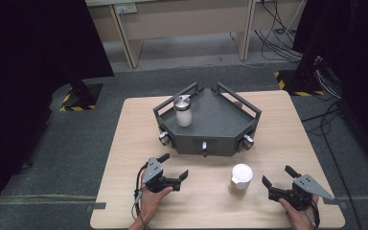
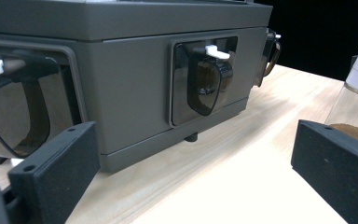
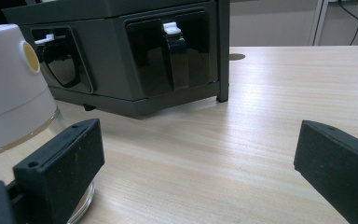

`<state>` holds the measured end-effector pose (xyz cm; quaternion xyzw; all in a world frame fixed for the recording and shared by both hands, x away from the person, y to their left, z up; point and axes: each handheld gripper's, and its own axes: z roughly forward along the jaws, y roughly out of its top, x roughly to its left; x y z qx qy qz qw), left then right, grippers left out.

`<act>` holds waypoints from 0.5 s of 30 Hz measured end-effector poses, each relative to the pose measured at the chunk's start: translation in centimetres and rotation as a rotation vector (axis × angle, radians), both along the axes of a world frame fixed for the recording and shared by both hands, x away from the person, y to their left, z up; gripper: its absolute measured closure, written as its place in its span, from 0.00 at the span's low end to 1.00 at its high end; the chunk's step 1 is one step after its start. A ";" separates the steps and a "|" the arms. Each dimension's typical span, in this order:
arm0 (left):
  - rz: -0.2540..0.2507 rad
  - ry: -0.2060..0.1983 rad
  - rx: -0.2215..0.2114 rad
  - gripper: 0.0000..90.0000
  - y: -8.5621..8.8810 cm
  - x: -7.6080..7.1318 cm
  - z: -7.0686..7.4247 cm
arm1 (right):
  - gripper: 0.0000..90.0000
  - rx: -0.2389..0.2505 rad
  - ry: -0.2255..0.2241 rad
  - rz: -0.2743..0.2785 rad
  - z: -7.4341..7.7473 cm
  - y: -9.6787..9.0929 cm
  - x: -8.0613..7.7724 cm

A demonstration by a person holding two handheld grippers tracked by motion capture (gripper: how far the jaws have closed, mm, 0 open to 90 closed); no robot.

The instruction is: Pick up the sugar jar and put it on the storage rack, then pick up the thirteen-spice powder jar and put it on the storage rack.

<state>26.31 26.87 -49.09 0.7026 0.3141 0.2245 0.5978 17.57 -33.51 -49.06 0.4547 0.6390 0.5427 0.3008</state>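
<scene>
You work at a light wooden table [image 1: 134, 124] that stands on grey carpet floor [image 1: 76, 143]. Beyond it, along the far wall, you see pale wooden desks [image 1: 187, 21] with a wall socket [image 1: 126, 8] set above the left one. Black drapes [image 1: 33, 57] hang to your left and right, dark and unlit. Black stand feet with yellow-black hazard tape [image 1: 76, 98] rest on the carpet at both sides, and loose black cables [image 1: 278, 43] trail over the floor at the far right. The tabletop is evenly lit.
</scene>
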 end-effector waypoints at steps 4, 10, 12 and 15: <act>0.004 0.001 0.000 0.01 0.0 -0.1 0.0 | 0.02 -0.001 -0.002 0.000 0.0 0.0 0.0; 0.006 0.002 0.000 0.01 0.0 -0.1 -0.1 | 0.02 -0.001 -0.001 0.001 0.0 0.0 0.0; 0.007 0.001 0.001 0.01 0.0 -0.2 -0.1 | 0.02 0.001 -0.001 0.000 0.0 0.0 0.0; 0.007 -0.001 0.002 0.01 0.0 -0.2 -0.1 | 0.02 0.000 -0.003 0.002 0.0 0.0 -0.1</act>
